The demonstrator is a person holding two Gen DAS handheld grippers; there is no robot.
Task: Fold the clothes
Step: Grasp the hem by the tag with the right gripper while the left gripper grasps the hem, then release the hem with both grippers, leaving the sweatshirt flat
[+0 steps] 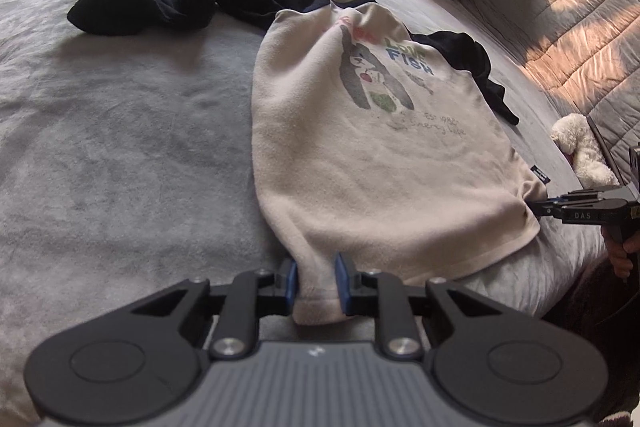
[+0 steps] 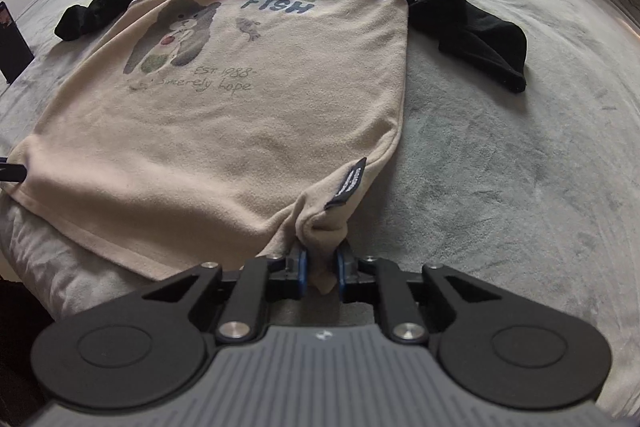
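Grey plush bedspread [image 2: 500,155] bearing soft, limp cream fleece sweatshirt with black sleeves [image 2: 248,99], hem corners pinched by left gripper [image 1: 316,283] and right gripper [image 2: 322,267]; best handled there.

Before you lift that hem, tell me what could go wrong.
1. Each gripper, left and right, pinches only a small bunch at a hem corner of the sweatshirt; the fleece might slip out when pulled.
2. The black sleeves lie crumpled and twisted, so they may get trapped inside the fold unevenly.
3. The hem lies at the edge of the bed; if a corner is dropped, it could slide off.
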